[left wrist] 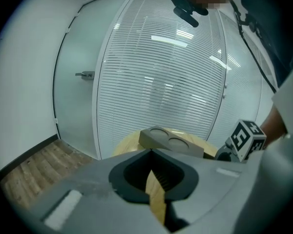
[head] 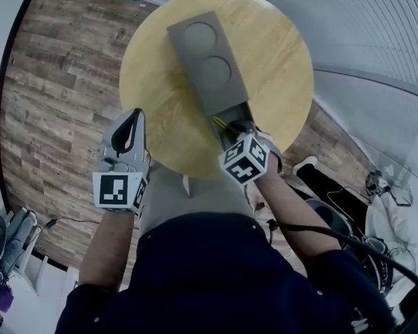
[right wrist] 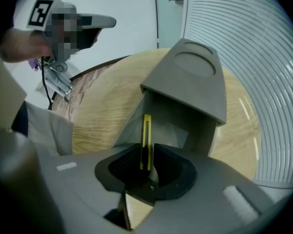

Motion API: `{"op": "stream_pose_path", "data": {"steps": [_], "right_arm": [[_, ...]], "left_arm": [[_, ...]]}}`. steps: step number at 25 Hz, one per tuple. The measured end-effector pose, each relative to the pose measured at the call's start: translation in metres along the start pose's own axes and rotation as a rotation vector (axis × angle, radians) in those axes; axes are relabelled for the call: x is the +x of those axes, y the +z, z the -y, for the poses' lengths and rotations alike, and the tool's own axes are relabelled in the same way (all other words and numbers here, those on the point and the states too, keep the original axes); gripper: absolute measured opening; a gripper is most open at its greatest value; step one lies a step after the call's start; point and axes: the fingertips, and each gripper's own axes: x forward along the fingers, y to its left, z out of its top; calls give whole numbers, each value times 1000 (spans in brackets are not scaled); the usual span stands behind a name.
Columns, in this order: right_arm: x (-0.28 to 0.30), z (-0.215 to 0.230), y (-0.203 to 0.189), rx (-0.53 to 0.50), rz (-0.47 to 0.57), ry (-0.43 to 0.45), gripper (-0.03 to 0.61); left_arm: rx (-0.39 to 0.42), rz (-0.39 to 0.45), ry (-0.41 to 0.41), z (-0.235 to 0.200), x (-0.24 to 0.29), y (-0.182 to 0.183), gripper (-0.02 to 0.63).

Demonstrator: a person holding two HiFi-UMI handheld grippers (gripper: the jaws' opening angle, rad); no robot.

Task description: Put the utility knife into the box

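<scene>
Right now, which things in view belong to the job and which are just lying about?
In the job:
utility knife, held in the right tongs
box
table under it

Not in it:
left tongs, shut and empty
blinds
door handle

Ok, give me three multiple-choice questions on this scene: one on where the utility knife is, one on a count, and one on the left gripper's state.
1. Where is the utility knife?
A. at the box's open end
B. on the floor
C. on top of the box

2. How many round recesses does the top of the box have?
A. one
B. two
C. four

3. The left gripper is:
A. holding the knife
B. shut and empty
C. resting on the box

Answers:
1 A: the yellow knife stands between the jaws of the right gripper, at the box's open end.
2 B: the head view shows two recesses in a row.
3 B: its jaw tips meet with nothing between them.
</scene>
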Motion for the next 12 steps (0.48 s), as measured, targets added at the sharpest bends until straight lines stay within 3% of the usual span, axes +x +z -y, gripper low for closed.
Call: {"op": "stream_pose_path", "data": {"steps": [5,12], "right_arm": [[12,-2,0,-58,-80,6,112],[12,3,9,-72,-50,-37,74]], "left_arm": [[-44,10,17,-11,2,1,3],[-53,21,35,-15,-4,4,3]]}}
